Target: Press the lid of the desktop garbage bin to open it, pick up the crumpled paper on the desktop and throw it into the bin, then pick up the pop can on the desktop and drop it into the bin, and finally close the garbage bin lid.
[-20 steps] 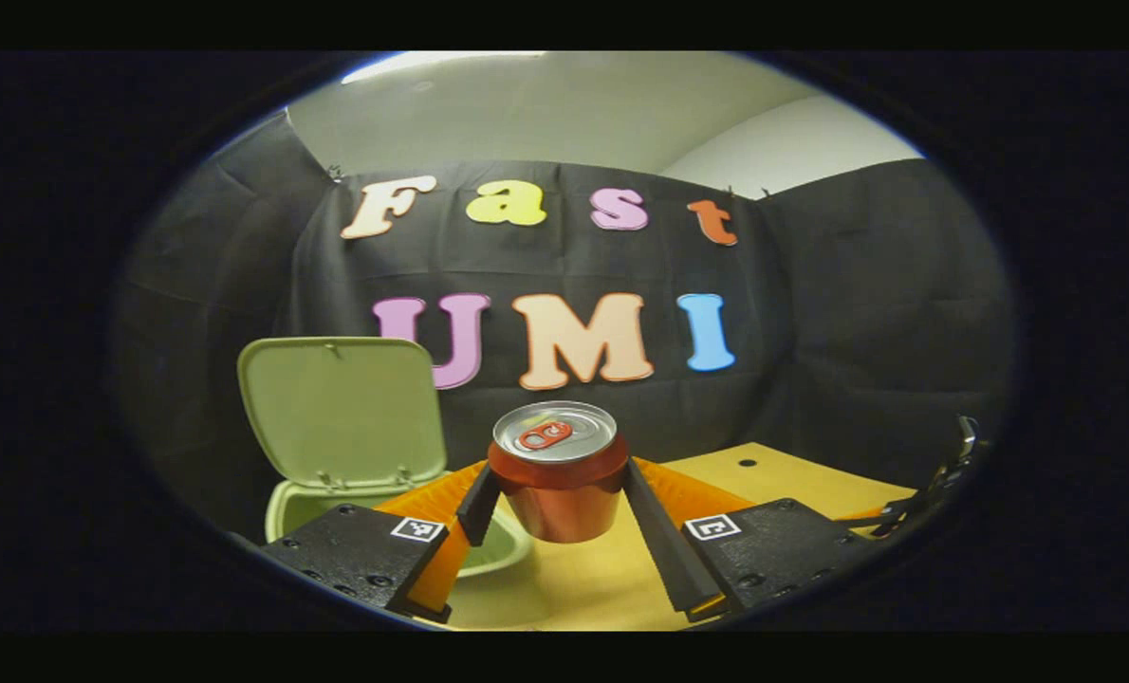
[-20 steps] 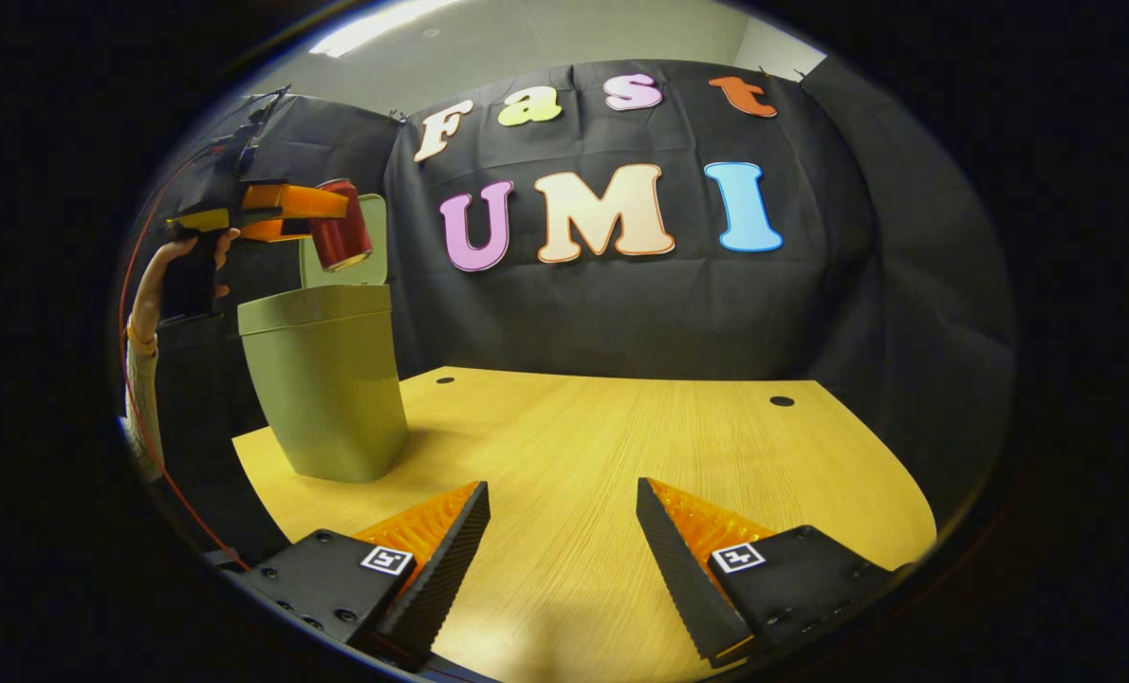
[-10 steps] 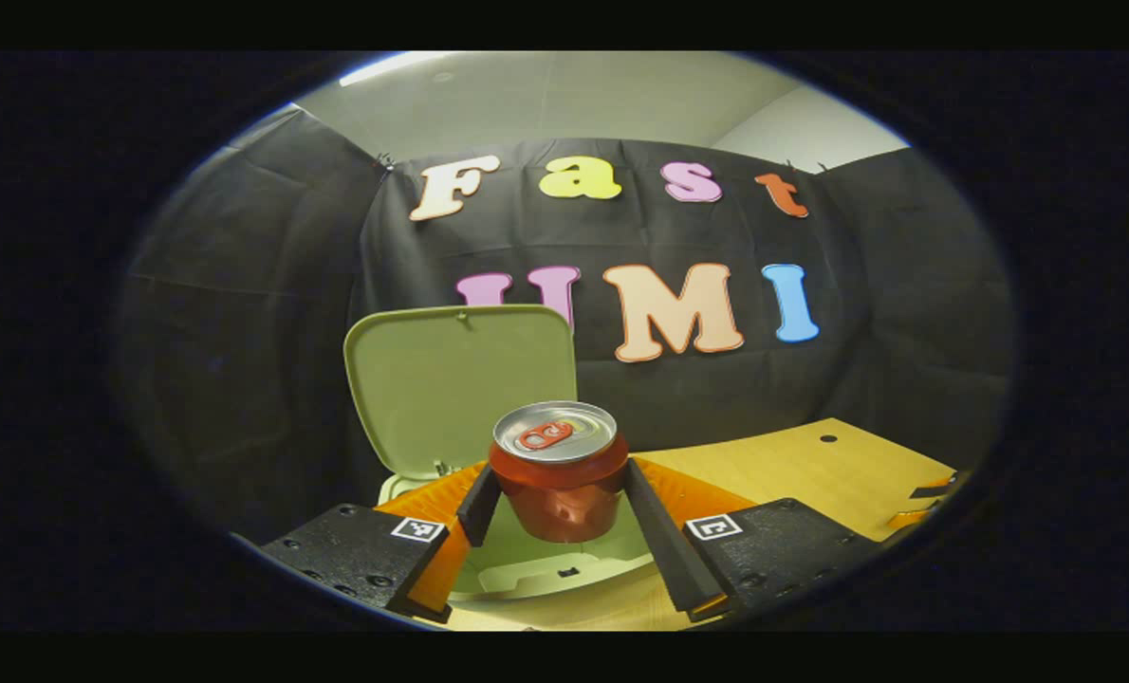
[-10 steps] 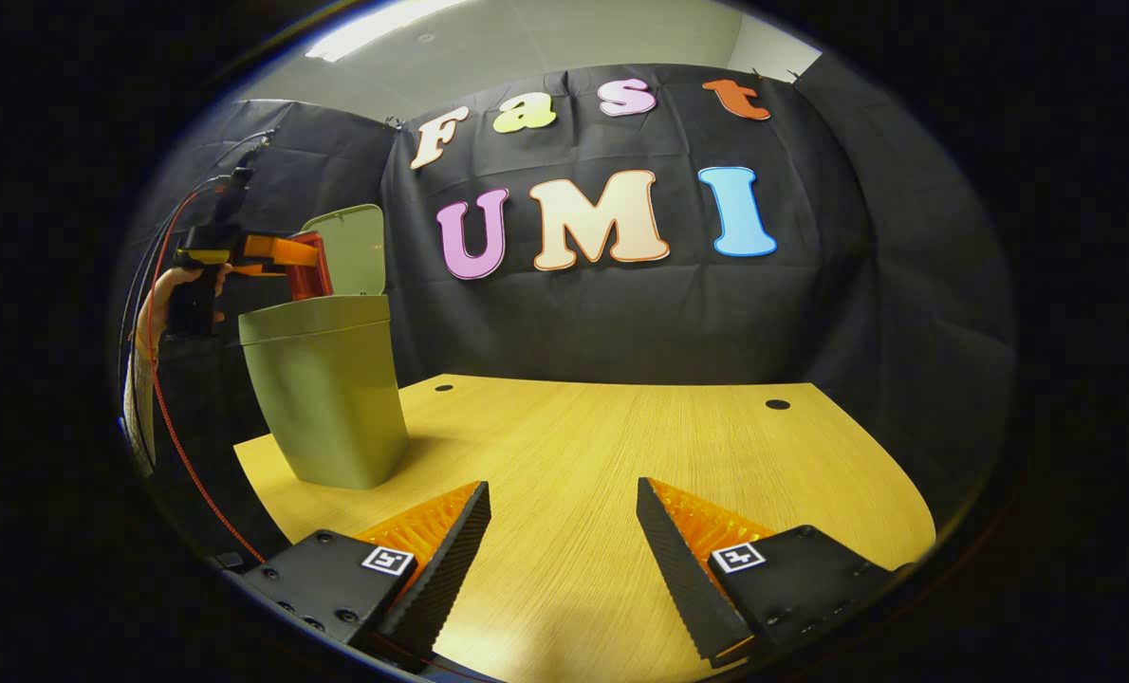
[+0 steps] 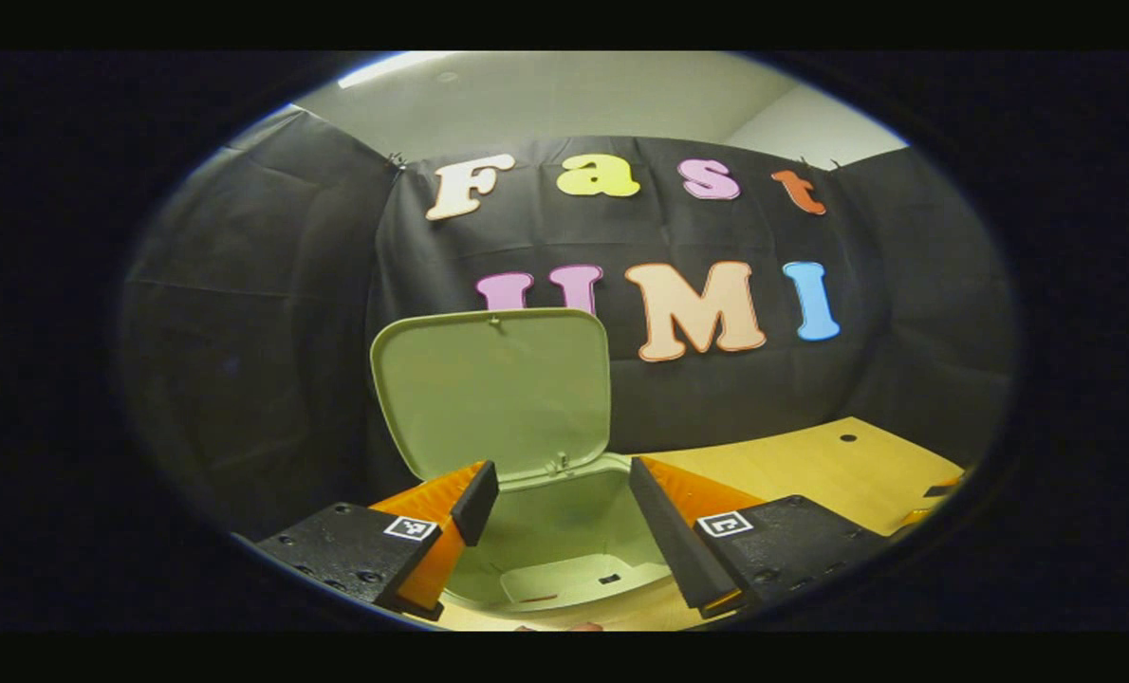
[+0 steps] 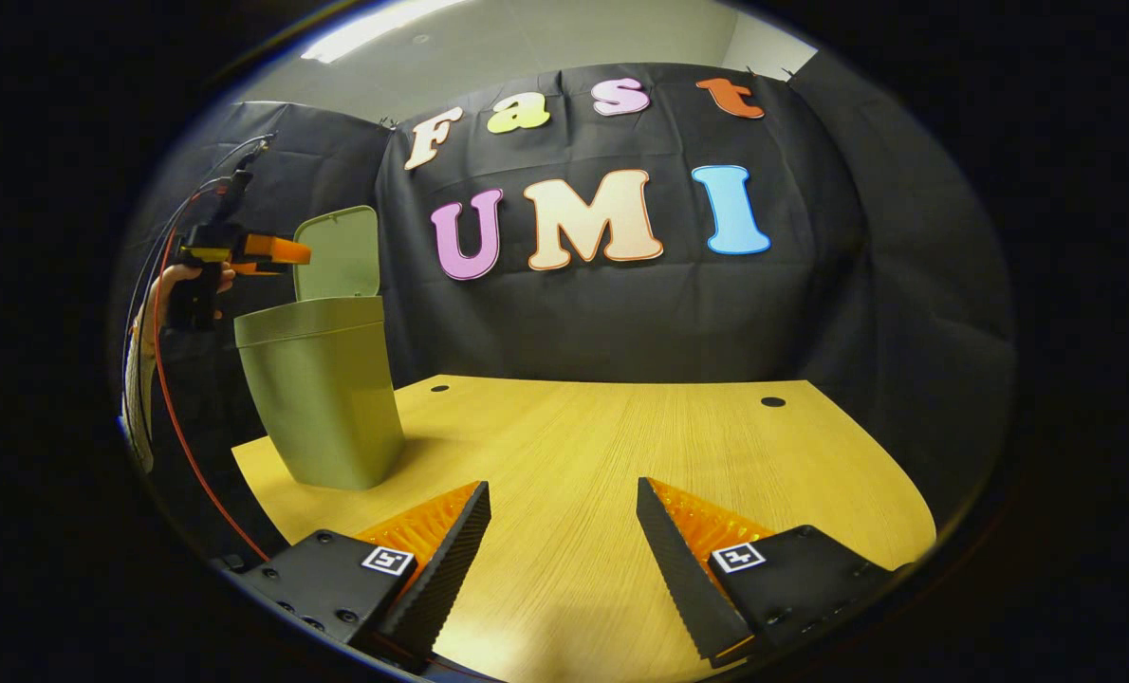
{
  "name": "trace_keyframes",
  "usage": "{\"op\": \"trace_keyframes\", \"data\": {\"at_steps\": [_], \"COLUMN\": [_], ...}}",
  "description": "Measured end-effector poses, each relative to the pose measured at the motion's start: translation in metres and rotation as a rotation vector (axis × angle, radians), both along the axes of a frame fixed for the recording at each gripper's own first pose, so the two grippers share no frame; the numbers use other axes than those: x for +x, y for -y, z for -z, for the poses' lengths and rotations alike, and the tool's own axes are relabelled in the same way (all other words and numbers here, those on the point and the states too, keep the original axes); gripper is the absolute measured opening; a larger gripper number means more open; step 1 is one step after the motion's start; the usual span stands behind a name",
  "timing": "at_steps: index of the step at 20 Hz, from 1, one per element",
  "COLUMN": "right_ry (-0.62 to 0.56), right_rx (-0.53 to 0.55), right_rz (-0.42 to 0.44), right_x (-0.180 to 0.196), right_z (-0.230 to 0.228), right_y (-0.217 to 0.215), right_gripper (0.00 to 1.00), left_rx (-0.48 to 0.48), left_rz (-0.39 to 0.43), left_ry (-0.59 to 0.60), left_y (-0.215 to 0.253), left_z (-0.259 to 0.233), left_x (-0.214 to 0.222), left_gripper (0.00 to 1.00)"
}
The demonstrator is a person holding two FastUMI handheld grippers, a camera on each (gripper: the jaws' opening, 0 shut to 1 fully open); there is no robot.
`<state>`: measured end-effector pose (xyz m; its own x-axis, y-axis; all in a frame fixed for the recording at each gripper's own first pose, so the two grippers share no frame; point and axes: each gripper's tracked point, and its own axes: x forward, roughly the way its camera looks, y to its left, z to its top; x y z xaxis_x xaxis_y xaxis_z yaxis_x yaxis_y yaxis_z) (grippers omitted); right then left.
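Left gripper view: left gripper [image 5: 563, 507] hangs spread, empty, over the open garbage bin [image 5: 564, 550]; the raised lid [image 5: 493, 389] beyond its fingertips needs pressing down squarely.

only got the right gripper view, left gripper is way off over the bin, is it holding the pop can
Observer: No. In the left gripper view the left gripper is open, with nothing between its fingers.
Operator: where's it pointing
Observer: Down into the open mouth of the garbage bin, which sits between the two fingers.
Operator: and the lid
Observer: The lid stands upright behind the opening, inner face toward that camera.
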<state>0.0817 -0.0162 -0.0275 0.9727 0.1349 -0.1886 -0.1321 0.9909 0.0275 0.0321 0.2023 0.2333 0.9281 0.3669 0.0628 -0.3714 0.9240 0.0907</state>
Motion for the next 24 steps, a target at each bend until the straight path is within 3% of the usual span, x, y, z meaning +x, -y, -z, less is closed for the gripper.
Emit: {"op": "trace_keyframes", "data": {"at_steps": [11,15,20,24], "right_ry": [0.0,0.005,0.009,0.013], "right_rx": [0.033,0.043,0.028,0.032], "right_rz": [0.011,0.015,0.036,0.03], "right_x": [-0.001,-0.001,-0.002,-0.001], "right_z": [-0.002,-0.002,-0.004,-0.006], "right_y": [0.007,0.009,0.014,0.013], "right_gripper": [0.98,0.97,0.96,0.97], "left_rx": [0.014,0.024,0.052,0.008], "left_rz": [-0.037,-0.1,-0.17,-0.195], "left_ry": [0.136,0.148,0.124,0.087], "left_y": [-0.009,-0.029,-0.045,-0.061], "left_z": [-0.109,-0.137,-0.145,-0.127], "left_x": [0.001,0.012,0.034,0.053], "left_gripper": [0.85,0.83,0.85,0.83]}}
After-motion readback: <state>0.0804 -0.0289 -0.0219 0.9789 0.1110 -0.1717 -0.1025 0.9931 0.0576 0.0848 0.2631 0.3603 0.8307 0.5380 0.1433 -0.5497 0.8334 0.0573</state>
